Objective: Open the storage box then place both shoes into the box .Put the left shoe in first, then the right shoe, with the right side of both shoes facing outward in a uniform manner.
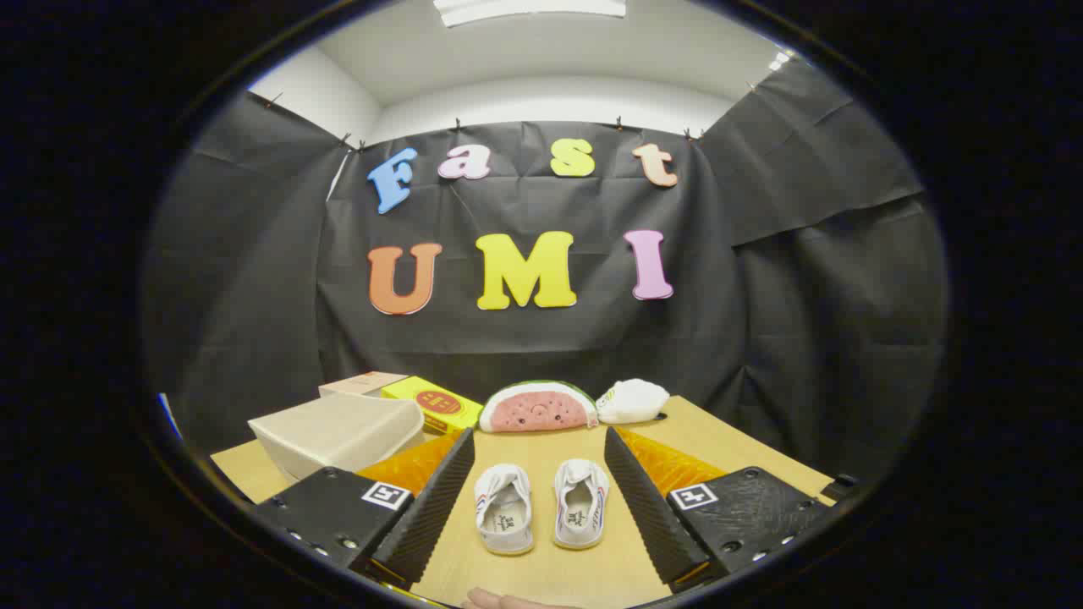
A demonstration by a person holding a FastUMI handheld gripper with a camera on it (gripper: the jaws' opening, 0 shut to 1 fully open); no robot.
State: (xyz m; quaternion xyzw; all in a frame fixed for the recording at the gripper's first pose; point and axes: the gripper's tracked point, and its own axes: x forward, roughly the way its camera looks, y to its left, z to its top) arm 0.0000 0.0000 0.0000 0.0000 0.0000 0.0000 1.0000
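Two white shoes — left shoe, right shoe — side by side; beige storage box shut.

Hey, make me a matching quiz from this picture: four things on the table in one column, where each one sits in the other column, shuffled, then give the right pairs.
Things:
1. pair of white shoes
2. watermelon plush
3. storage box
4. yellow box

Places:
A. beside the watermelon plush, behind the storage box
B. beyond the shoes, at the table's far edge
C. between the open fingers of the gripper
D. beyond the left finger, near the table's corner

Pairs: 1-C, 2-B, 3-D, 4-A
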